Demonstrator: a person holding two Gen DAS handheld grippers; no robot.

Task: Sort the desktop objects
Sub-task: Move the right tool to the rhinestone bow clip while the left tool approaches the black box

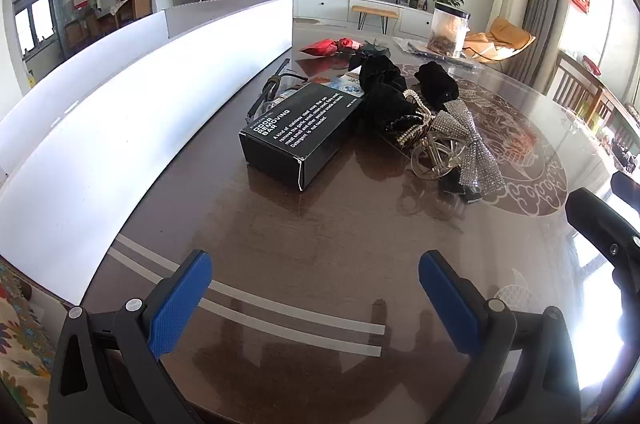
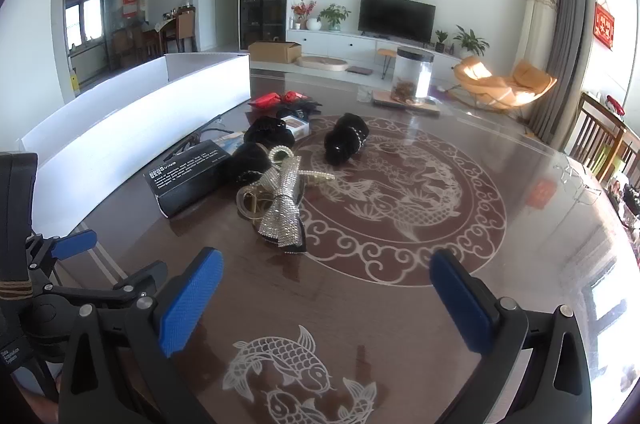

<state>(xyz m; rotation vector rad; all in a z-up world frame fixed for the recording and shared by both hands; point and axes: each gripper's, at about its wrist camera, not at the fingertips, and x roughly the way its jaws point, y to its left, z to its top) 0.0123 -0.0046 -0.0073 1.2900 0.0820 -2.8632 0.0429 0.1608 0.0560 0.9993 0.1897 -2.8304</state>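
Left gripper: jaws spread wide, blue pads apart, nothing between them, hovering low over the dark glossy counter. Right gripper: also wide open and empty, above a white fish motif on the counter top.

Clutter sits in one loose cluster ahead of both grippers. Black box with white lettering lies flat at the cluster's left edge, close to the long white tray wall that runs along the counter's left side. Glasses lie partly behind the box. Just right of the box: black scrunchie, touching a rhinestone bow clip and a clear claw clip, which overlap one another. A second black hair piece lies slightly apart, on the round dragon pattern. Red wrapped item farther back, near the tray's far end. Clear canister with black lid stands at the far counter edge, well apart from the cluster.
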